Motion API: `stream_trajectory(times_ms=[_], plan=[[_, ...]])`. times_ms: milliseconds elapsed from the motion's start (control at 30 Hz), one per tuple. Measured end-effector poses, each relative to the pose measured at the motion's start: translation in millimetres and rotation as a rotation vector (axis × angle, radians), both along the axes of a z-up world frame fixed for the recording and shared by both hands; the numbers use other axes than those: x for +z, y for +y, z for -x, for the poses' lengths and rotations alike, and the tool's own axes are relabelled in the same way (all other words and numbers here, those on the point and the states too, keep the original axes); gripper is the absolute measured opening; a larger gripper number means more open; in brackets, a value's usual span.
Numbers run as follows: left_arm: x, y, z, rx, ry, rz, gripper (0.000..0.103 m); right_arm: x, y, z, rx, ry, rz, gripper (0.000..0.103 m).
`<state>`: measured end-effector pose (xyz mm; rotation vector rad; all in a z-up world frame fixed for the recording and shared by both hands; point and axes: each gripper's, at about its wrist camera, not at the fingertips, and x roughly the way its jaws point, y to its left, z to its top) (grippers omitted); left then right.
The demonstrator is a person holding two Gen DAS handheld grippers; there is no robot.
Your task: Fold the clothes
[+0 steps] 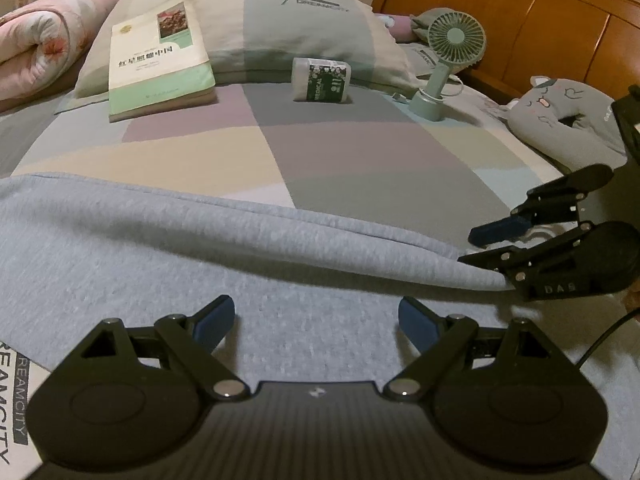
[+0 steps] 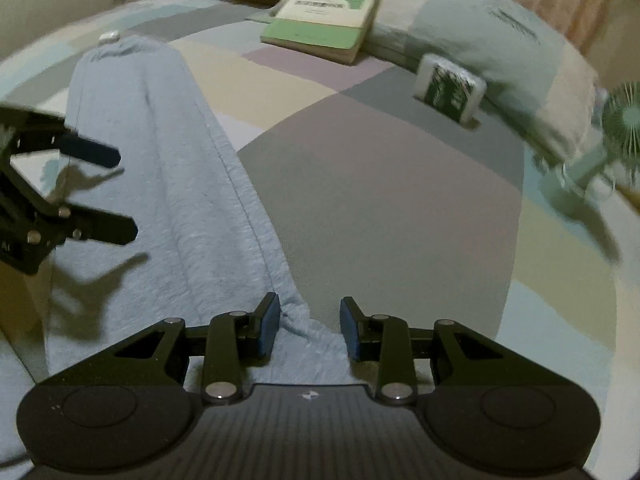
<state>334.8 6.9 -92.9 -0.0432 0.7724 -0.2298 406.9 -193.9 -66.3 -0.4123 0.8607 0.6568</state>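
A light blue garment (image 1: 200, 240) lies flat across the patchwork bed sheet (image 1: 360, 152). My left gripper (image 1: 316, 320) hovers over its near part, open, with nothing between the pads. In the right wrist view the garment (image 2: 168, 160) runs away from me as a long strip, and its near corner lies between the blue pads of my right gripper (image 2: 308, 330). The pads stand apart with a gap showing and do not pinch the cloth. From the left wrist view, the right gripper (image 1: 484, 244) sits at the garment's right end. The left gripper (image 2: 108, 192) appears at the left edge, open.
A book (image 1: 160, 52) leans on a large pillow (image 1: 304, 20). A small green-and-white pack (image 1: 322, 80), a green desk fan (image 1: 452, 40) with a cable and a grey cat cushion (image 1: 568, 116) lie beyond the garment. A pink quilt (image 1: 48, 36) is far left, a wooden headboard (image 1: 520, 8) far right.
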Motion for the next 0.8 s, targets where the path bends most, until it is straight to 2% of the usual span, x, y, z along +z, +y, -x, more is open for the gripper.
stream_trajectory(times_ms=[67,133,300,467,600,700,800], plan=[[-0.1,0.4,-0.1,0.000,0.000,0.002,0.089,1.7,-3.3,-0.7,0.000,0.035,-0.030,0.027],[-0.5,1.0,-0.7,0.003,0.002,0.004,0.089,3.8,-1.5,3.3,0.014,0.031,-0.025,0.016],[-0.7,2.1,-1.3,0.009,0.004,0.008,0.089,12.9,10.6,12.0,0.034,-0.105,0.051,0.008],[-0.8,3.8,-1.7,0.010,0.004,0.016,0.089,35.3,8.6,-6.9,-0.050,-0.218,0.055,0.007],[-0.7,5.2,-2.3,0.013,0.005,0.018,0.089,40.0,10.0,-30.7,-0.113,-0.270,0.067,0.007],[-0.4,7.6,-2.3,0.016,0.004,0.023,0.089,27.2,11.3,-46.5,-0.136,-0.216,0.080,0.008],[-0.4,10.4,-3.5,0.021,0.008,0.032,0.089,25.0,7.0,-51.5,-0.148,-0.184,0.068,0.016]])
